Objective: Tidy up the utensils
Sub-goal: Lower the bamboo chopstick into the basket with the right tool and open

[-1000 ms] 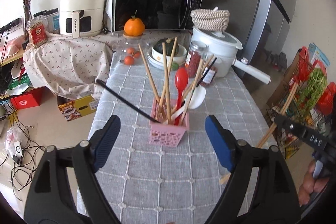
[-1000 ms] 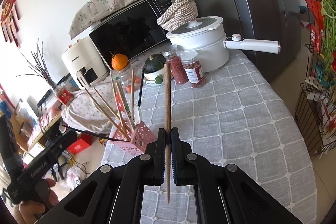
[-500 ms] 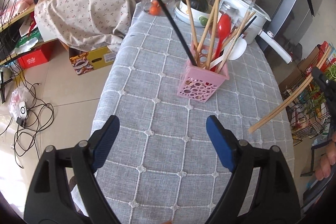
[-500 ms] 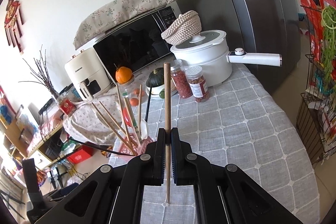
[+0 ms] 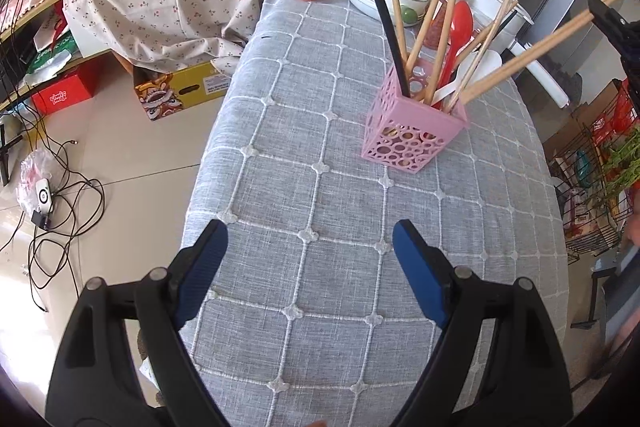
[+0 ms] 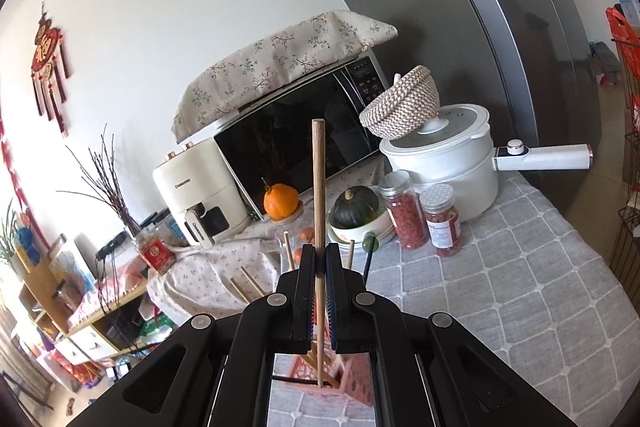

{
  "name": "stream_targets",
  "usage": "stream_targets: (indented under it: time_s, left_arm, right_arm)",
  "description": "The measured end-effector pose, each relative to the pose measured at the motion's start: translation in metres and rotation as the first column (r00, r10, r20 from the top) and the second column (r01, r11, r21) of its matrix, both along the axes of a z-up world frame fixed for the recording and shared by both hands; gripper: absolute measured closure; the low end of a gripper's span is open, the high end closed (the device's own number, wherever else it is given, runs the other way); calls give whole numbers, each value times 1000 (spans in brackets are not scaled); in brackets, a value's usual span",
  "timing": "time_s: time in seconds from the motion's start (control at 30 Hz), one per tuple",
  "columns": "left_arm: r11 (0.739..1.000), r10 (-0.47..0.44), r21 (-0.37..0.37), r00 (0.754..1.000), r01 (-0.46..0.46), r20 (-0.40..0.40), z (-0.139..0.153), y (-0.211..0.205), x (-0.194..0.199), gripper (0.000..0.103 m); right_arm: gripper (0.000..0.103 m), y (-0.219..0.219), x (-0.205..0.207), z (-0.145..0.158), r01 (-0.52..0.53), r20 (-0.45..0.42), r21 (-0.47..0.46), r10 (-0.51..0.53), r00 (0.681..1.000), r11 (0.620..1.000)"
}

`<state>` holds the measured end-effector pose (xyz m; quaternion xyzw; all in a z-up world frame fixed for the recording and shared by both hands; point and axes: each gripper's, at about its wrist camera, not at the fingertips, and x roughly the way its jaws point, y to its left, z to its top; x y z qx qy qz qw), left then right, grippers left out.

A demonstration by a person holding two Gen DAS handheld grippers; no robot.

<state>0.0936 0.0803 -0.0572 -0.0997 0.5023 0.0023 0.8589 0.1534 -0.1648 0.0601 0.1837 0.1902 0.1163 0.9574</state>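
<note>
A pink perforated utensil holder (image 5: 414, 131) stands on the grey checked tablecloth (image 5: 320, 267). It holds several wooden chopsticks, a black chopstick (image 5: 380, 7), a red spoon (image 5: 459, 27) and a white spoon. My left gripper (image 5: 310, 247) is open and empty, well short of the holder. My right gripper (image 6: 319, 259) is shut on a wooden chopstick (image 6: 319, 187), held upright; its lower tip is just over the holder (image 6: 356, 383). In the left wrist view that chopstick pair (image 5: 540, 47) slants into the holder from the right gripper (image 5: 612, 23).
At the table's far end are a white pot (image 6: 444, 163), two jars (image 6: 424, 219), a bowl with a green squash (image 6: 356, 203) and an orange (image 6: 280, 201). A microwave and an air fryer stand behind. A wire rack (image 5: 592, 187) stands at the right; the floor lies left.
My right gripper has carried the chopstick over to the holder, so its tip now reaches it. My left gripper has risen and pulled back, looking down on the table.
</note>
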Motion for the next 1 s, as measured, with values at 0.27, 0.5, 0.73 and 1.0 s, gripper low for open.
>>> stream_targets:
  time_s: [0.27,0.5,0.73,1.0]
  left_arm:
    - [1000,-17,19,1000,17,1,-2,1,2,18]
    - [1000,-13,15,1000,13,1,-2,2,1,18]
    - [1000,-14,10,1000,14,7,0,0,1,18]
    - [1000,-11,11,1000,11,-3,-3,4,2,18]
  right_arm:
    - [98,15,16,-22,5,-7,-37,-6,1000,999]
    - [98,18,17,-26,12,3,-57,-12,1000,998]
    - [98,20,18,-23,30,35,-33,-29,999,999]
    - [98,31,29,-33,24,32,-36,-23,999,999]
